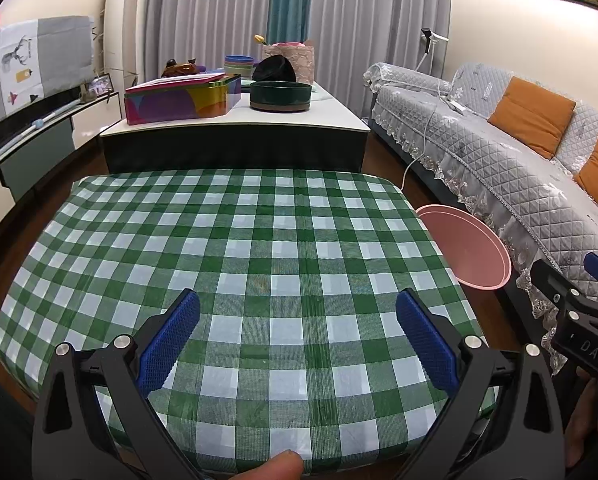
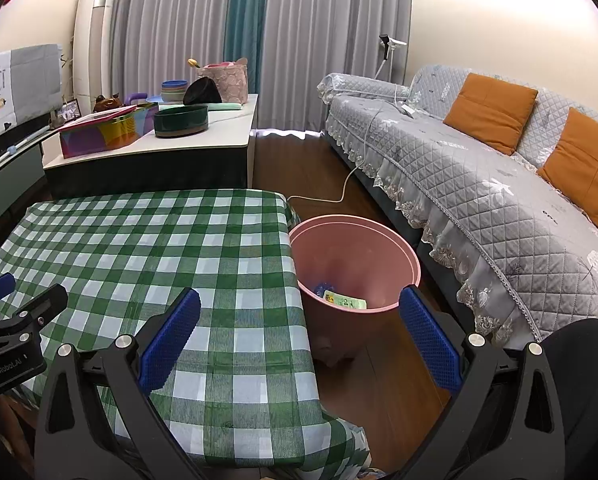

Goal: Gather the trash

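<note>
both grippers, left (image 1: 297,334) and right (image 2: 299,334), hover with jaws spread wide, holding nothing. trash (image 2: 345,301) lies in the bin (image 2: 413,260) beside the tabletop (image 2: 159,240).

Near surface (image 1: 235,240): rectangular, covered by a green-and-white checked cloth draped over its edges. Nothing visible lying on the cloth.

Far surface (image 1: 339,118), just behind it: white top, dark sides. On it: multicoloured rectangular tin box with pink lid (image 1: 183,98) at near left, round dark-green shallow bowl (image 1: 281,96) to its right, stacked coloured bowls (image 1: 239,65) and pink patterned fabric basket (image 1: 295,58) farther back.

Dark wooden floor (image 2: 379,376): round pink plastic bin (image 2: 355,260) right of the near surface, paper scraps inside; white cable (image 2: 339,196) trails behind it.
</note>
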`<move>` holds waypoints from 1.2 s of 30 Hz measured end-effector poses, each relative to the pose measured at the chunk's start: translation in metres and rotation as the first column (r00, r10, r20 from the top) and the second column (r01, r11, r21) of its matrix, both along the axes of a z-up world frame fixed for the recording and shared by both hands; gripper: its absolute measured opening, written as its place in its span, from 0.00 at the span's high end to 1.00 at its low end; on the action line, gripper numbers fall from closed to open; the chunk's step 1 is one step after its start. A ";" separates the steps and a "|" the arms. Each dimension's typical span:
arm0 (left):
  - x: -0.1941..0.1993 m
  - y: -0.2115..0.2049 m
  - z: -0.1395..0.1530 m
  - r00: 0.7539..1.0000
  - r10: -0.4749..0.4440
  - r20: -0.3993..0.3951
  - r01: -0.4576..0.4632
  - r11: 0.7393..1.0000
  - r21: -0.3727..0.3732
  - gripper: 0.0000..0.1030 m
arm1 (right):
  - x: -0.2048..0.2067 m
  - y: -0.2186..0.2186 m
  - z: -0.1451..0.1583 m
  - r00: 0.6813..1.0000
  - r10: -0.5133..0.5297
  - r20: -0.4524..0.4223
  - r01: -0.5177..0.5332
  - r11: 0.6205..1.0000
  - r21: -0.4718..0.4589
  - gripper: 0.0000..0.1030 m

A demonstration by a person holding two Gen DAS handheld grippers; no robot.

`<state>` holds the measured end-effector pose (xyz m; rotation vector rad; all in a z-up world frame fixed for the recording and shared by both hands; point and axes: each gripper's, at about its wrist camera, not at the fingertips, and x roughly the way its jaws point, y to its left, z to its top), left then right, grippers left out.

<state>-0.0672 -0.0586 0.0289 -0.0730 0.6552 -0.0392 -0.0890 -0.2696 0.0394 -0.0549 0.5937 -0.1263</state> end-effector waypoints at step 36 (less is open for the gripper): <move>0.000 -0.001 -0.001 1.000 -0.030 -0.004 0.030 1.000 0.002 0.08 | 0.001 -0.001 0.000 1.000 -0.002 -0.004 0.002 1.000 0.004 0.05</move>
